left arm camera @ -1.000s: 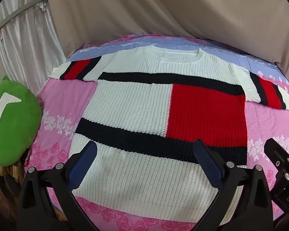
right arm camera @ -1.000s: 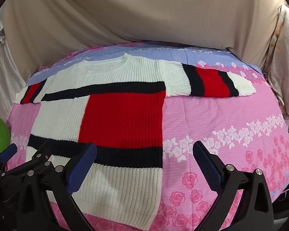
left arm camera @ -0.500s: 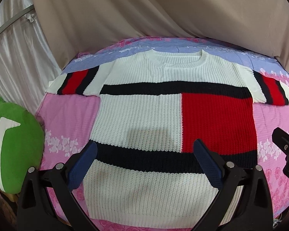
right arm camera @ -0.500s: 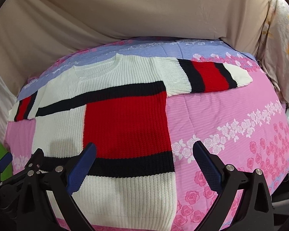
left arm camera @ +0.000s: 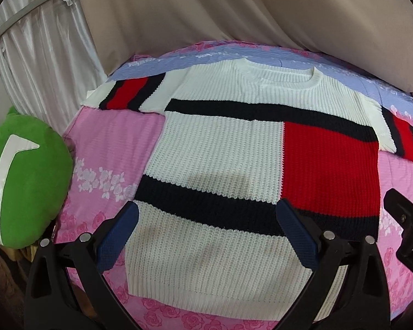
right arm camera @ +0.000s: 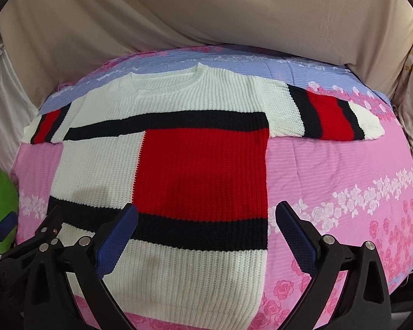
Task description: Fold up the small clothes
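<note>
Both tongs spread wide, white knit sweater (left arm camera: 220,148) flat, red block, black bands

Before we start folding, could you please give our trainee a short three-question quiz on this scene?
1. True or false: the white, red and black knitted sweater lies spread flat on the pink floral bedsheet with both short sleeves out to the sides.
2. Which gripper is holding cloth? A) left gripper B) right gripper C) neither
3. Fill in: the green plush cushion sits off the sweater's ____ side, as the left wrist view shows it.

Key
1. True; no fold is made yet.
2. C; both are open above the hem end.
3. Left.
</note>
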### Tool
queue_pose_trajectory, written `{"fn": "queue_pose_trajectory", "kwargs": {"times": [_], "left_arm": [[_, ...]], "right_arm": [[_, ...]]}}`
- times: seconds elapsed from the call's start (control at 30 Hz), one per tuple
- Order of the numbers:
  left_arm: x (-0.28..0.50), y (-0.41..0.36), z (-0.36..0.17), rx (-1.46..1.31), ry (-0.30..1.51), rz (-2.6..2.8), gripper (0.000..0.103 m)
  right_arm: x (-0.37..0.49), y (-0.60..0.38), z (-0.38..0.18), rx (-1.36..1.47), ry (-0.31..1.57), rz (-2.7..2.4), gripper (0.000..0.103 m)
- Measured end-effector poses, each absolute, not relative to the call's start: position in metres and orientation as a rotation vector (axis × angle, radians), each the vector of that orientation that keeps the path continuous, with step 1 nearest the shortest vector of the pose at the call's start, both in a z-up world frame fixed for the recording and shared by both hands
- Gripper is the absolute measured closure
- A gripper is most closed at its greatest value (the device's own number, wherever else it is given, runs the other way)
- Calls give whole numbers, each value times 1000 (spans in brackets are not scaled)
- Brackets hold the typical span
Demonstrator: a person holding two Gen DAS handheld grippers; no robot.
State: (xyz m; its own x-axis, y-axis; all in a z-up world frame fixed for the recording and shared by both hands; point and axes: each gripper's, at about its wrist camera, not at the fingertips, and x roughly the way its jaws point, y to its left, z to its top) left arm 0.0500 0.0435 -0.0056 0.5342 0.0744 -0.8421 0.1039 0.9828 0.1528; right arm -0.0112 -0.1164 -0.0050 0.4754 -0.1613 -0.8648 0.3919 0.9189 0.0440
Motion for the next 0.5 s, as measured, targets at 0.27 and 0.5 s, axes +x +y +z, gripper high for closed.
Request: {"fn": "queue_pose_trajectory", "kwargs": {"times": [0.27, 0.5], "left_arm": [[53, 53, -5, 190, 1012, -35, 5], [52, 51, -6, 206, 1007, -43, 5]], "right_arm": [[-16, -100, -6, 251, 1022, -353, 5], [-22, -98, -5, 243, 1014, -364, 5]]}}
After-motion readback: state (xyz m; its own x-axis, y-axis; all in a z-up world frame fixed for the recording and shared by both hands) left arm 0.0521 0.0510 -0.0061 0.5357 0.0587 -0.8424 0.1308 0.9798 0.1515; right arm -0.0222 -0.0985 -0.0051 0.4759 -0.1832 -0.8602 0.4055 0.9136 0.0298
